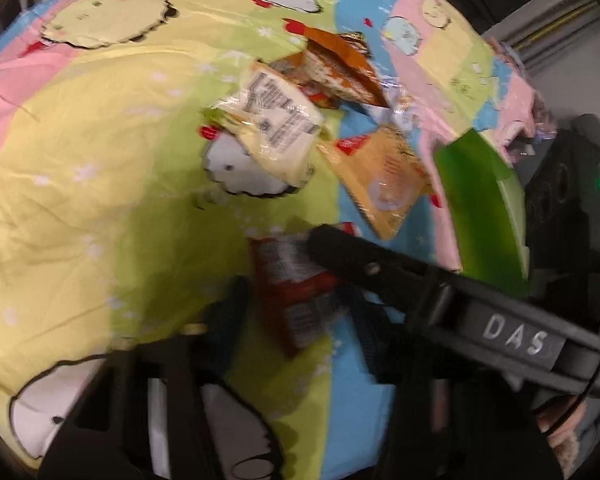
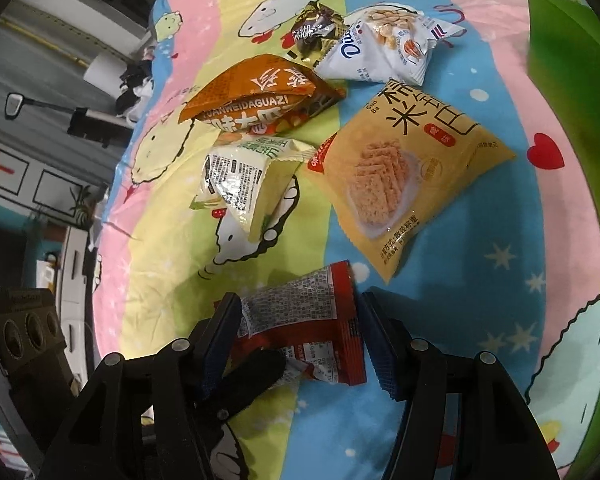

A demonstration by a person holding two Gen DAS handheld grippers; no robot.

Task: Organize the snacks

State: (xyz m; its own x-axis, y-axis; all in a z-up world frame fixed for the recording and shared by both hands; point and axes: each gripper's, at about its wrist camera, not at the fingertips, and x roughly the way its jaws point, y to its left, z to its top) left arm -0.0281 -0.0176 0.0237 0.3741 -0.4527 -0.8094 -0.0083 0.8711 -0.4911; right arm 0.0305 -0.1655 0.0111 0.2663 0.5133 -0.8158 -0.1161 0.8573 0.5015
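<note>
Several snack packets lie on a pastel cartoon bedsheet [image 2: 480, 240]. A red packet [image 2: 304, 332] lies between the fingers of my right gripper [image 2: 296, 340], whose jaws stand open around it. A finger of my left gripper [image 2: 256, 376] reaches under the packet's near edge. In the left wrist view the red packet [image 1: 288, 280] sits between my left gripper's [image 1: 296, 312] open fingers, with the right gripper's finger [image 1: 364, 268] lying across it. Beyond lie a yellow rice-cracker packet [image 2: 400, 172], a pale green packet [image 2: 252, 180], an orange seed packet [image 2: 256, 96], a white packet [image 2: 384, 48] and a brown candy [image 2: 316, 28].
A green container wall [image 2: 560, 92] stands at the right; it shows in the left wrist view [image 1: 484, 204] too. The bed's edge drops off at the left, with room furniture [image 2: 40, 120] beyond it.
</note>
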